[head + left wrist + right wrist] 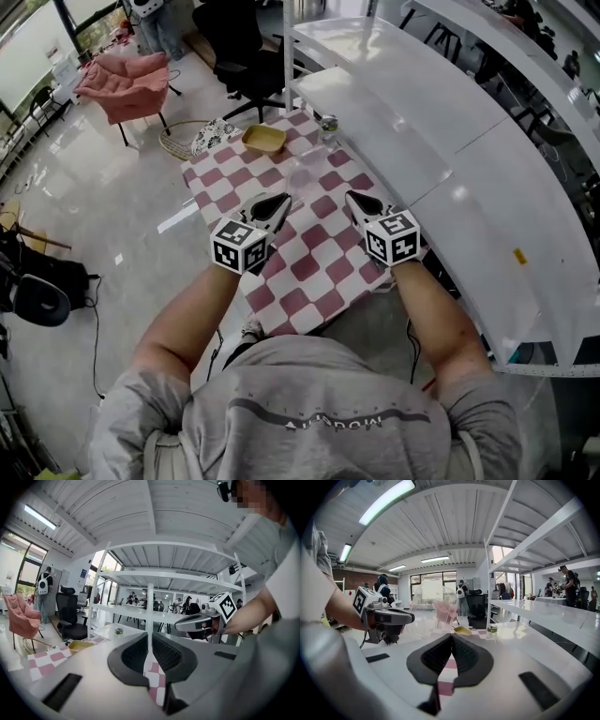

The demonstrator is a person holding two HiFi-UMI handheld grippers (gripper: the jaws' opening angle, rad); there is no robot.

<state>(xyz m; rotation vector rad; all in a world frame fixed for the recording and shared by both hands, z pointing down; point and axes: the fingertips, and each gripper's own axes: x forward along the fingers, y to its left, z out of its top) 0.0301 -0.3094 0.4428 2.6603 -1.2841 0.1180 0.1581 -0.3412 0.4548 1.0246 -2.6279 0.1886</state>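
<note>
Nearby, a person leans over a table with a pink and white checked cloth (309, 274) and holds one gripper in each hand. The left gripper (280, 202) has its two jaws pressed together, and nothing is between them. The right gripper (353, 199) is the same: its jaws meet at the tips and it is empty. Both hover just above the cloth, side by side with a gap between them, and they point away from the person.

A little ahead stands a clear cup (305, 174) on the cloth, about midway between the two tips. Neither gripper touches it. Beyond the cup a yellow dish (264, 139) lies near the far edge of the cloth, and a small jar (328, 125) stands to the right of it, close to a white shelf (422, 112). Farther off, on the floor, a woven basket (176, 142) sits near a pink chair (125, 82).
</note>
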